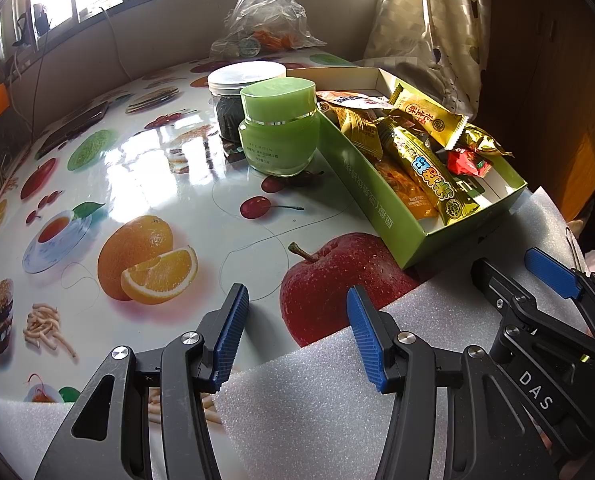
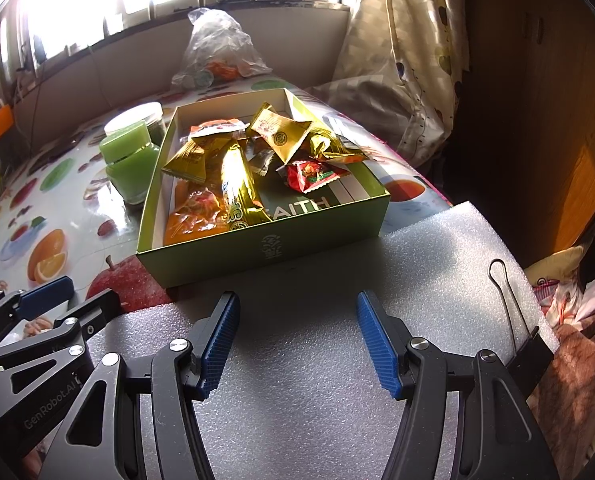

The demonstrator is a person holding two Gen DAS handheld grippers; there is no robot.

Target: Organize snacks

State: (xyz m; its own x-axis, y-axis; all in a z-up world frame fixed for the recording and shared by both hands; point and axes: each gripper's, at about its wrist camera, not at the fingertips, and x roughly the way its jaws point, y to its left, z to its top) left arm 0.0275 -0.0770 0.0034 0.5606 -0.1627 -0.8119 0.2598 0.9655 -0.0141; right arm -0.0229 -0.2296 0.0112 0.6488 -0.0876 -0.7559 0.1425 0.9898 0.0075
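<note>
A green cardboard box (image 2: 265,246) sits on the fruit-print table and holds several snack packets: gold packets (image 2: 279,134), a long gold bar (image 2: 239,190), an orange packet (image 2: 195,216) and a red candy (image 2: 313,176). The box also shows in the left wrist view (image 1: 361,196), with the long gold bar (image 1: 429,172) inside. My left gripper (image 1: 297,332) is open and empty, low over the table's near edge, left of the box. My right gripper (image 2: 297,340) is open and empty over a white foam sheet (image 2: 317,380), just in front of the box.
A green cream jar (image 1: 279,126) and a clear jar with a white lid (image 1: 241,88) stand left of the box. A plastic bag (image 1: 263,20) lies at the back by the wall. A binder clip (image 2: 525,344) grips the foam's right edge. A curtain (image 2: 409,60) hangs right.
</note>
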